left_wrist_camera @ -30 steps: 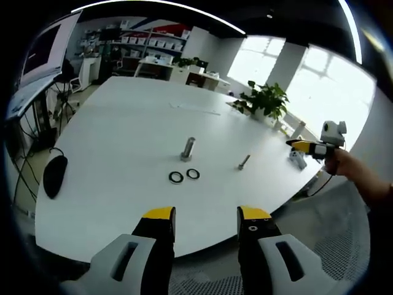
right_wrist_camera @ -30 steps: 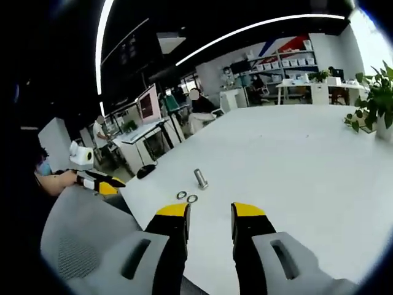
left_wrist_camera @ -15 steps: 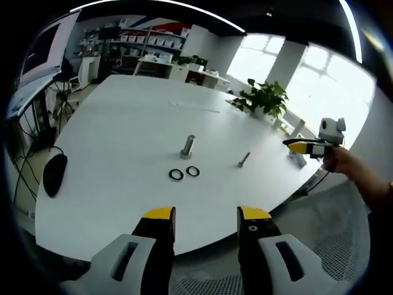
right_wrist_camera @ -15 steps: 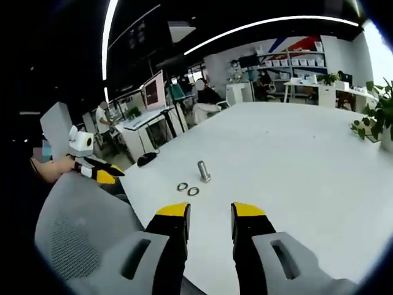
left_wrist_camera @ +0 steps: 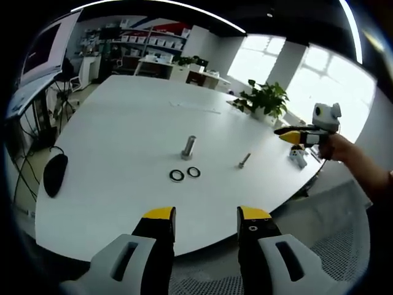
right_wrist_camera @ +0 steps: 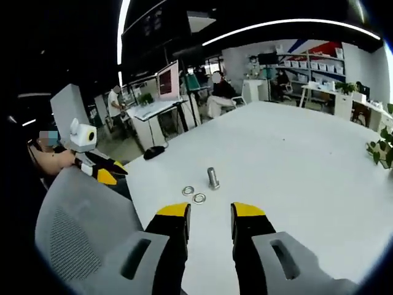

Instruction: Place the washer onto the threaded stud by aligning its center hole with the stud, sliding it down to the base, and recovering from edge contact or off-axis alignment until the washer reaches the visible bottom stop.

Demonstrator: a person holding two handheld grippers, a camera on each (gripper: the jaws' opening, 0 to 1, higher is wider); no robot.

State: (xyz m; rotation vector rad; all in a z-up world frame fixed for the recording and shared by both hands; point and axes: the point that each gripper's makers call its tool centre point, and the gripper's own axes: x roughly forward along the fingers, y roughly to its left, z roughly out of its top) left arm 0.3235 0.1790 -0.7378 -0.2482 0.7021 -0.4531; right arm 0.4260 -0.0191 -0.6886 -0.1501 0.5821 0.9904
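Observation:
A short metal threaded stud [left_wrist_camera: 188, 147] stands upright on the white table [left_wrist_camera: 123, 123]. Two dark washers [left_wrist_camera: 177, 176] [left_wrist_camera: 194, 172] lie flat just in front of it, side by side. My left gripper [left_wrist_camera: 206, 216] hangs open off the table's near edge, well short of them, with nothing between its fingers. My right gripper [left_wrist_camera: 296, 136], held by a hand [left_wrist_camera: 341, 149], hovers at the table's right edge. In the right gripper view the stud [right_wrist_camera: 213, 178] and both washers [right_wrist_camera: 188, 191] [right_wrist_camera: 199, 198] sit ahead of my open right gripper [right_wrist_camera: 210, 212]. The left gripper [right_wrist_camera: 101, 173] shows at the left.
A loose bolt [left_wrist_camera: 244, 161] lies right of the stud, with a small grey object [left_wrist_camera: 298, 157] near the right edge. A black mouse [left_wrist_camera: 54, 175] rests at the table's left. A potted plant [left_wrist_camera: 264, 98] stands at the back. A grey mesh chair [right_wrist_camera: 86, 233] is beside the table.
The right gripper has shifted a little left and up at the table's edge, and its view has swung so the stud sits more central. Stud and washers have not moved.

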